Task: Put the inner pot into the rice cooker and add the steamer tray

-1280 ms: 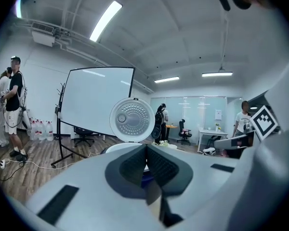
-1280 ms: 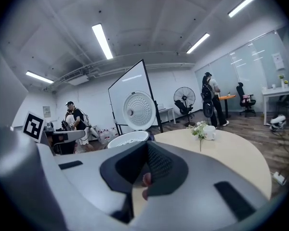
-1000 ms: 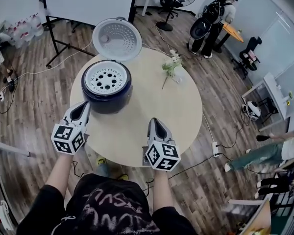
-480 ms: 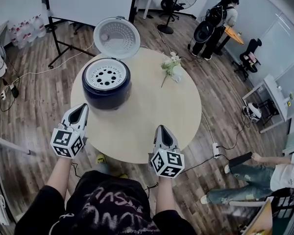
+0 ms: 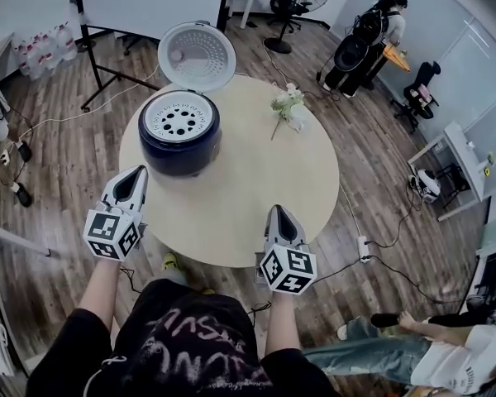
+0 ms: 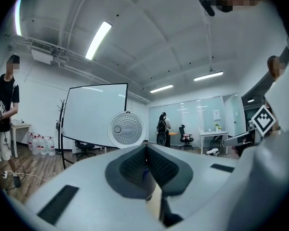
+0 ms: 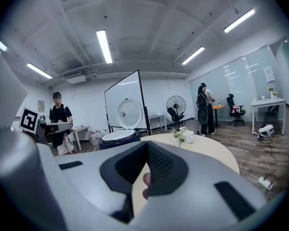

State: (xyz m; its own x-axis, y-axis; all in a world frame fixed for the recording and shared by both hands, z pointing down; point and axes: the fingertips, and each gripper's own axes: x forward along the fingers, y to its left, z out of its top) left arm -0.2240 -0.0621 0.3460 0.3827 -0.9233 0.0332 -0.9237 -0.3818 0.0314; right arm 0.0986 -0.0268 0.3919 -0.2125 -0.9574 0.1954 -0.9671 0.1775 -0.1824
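**Pulled back and empty: the job looks finished**

The rice cooker [image 5: 178, 143] stands on the far left part of the round table [image 5: 264, 180], with its lid [image 5: 197, 56] swung up and open. The white steamer tray [image 5: 178, 116], dotted with holes, sits level in the cooker's mouth and fills it. The inner pot cannot be seen. Since the tray rests neatly at the rim, the pot is most likely already underneath it.

The change since a second ago is in the hands, not the cooker. The right gripper [image 5: 281, 217] hung over the near part of the table then and has since drawn back to its near edge, close to the person's body. The left gripper [image 5: 135, 179] has shifted only a little. It sits off the table's left side with its tip near the cooker's lower left wall, not touching it. The tray and the lid lie just as they did before.

I judge from this that both parts of the task are done and the hands are backing off. Nothing is being carried, and neither gripper is reaching for the cooker. The open lid is the only loose end, and the task does not ask for it to be closed.

In the left gripper view, the two dark ribbed pads [image 6: 135, 165] press flat against each other with nothing between them. The right gripper view shows the same, with its pads [image 7: 156, 165] closed tight together and empty
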